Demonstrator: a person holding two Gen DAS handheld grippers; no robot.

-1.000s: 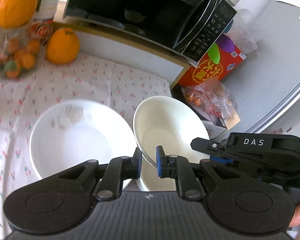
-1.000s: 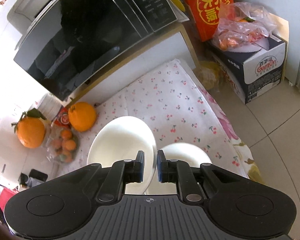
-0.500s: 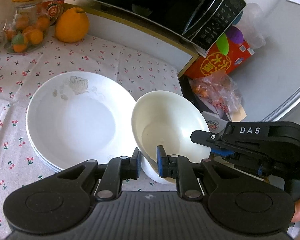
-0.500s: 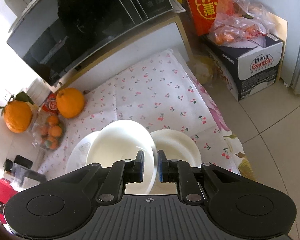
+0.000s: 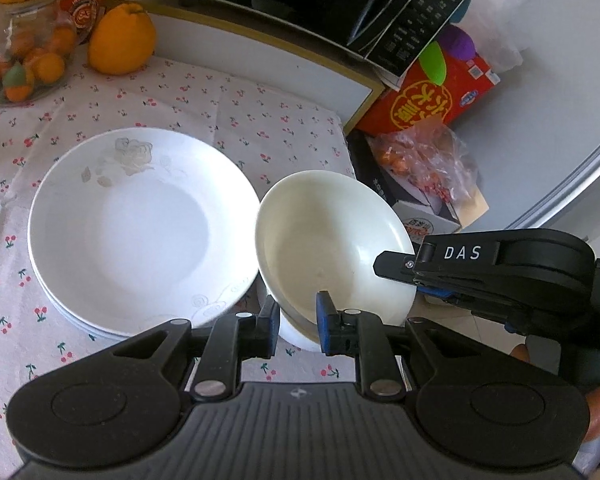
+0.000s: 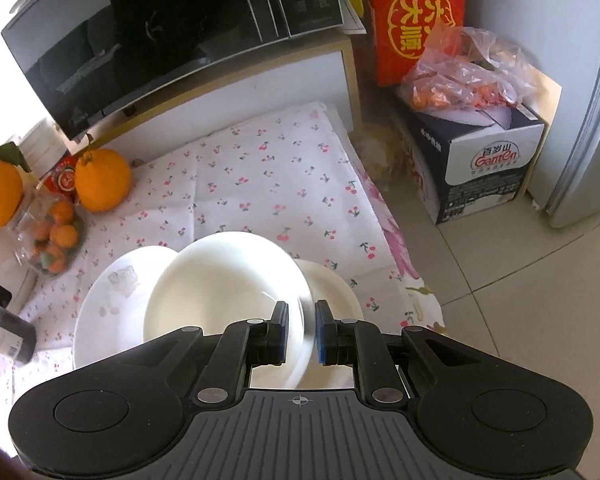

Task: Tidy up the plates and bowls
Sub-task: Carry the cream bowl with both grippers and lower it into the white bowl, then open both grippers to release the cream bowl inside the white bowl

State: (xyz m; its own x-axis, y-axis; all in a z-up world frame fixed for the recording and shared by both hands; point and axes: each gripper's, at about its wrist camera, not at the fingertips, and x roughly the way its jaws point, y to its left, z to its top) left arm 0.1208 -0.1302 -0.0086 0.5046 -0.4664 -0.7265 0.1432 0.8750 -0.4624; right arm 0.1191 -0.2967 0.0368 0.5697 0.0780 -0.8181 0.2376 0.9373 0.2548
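Both grippers grip the rim of one white bowl [image 5: 332, 240], held tilted above another white bowl [image 5: 296, 330] on the cherry-print tablecloth [image 5: 240, 108]. My left gripper [image 5: 298, 322] is shut on the near rim. My right gripper [image 6: 302, 334] is shut on the bowl's [image 6: 224, 284] right rim; it shows as a black clamp [image 5: 480, 268] in the left wrist view. A stack of white plates [image 5: 140, 232] with a faint flower print sits left of the bowls, also in the right wrist view [image 6: 108, 308]. The lower bowl [image 6: 332, 292] shows beside the held one.
A black microwave [image 6: 160, 32] stands on a white shelf behind the cloth. Large oranges [image 6: 102, 184] and a bag of small fruit [image 6: 54, 240] sit at the far left. A red box [image 6: 416, 16], a carton [image 6: 480, 160] and the fridge [image 6: 580, 120] stand right, past the table edge.
Both grippers have pulled back and risen with the bowl still gripped. The plates and the lower bowl look farther below; the held bowl sits between plates and lower bowl.
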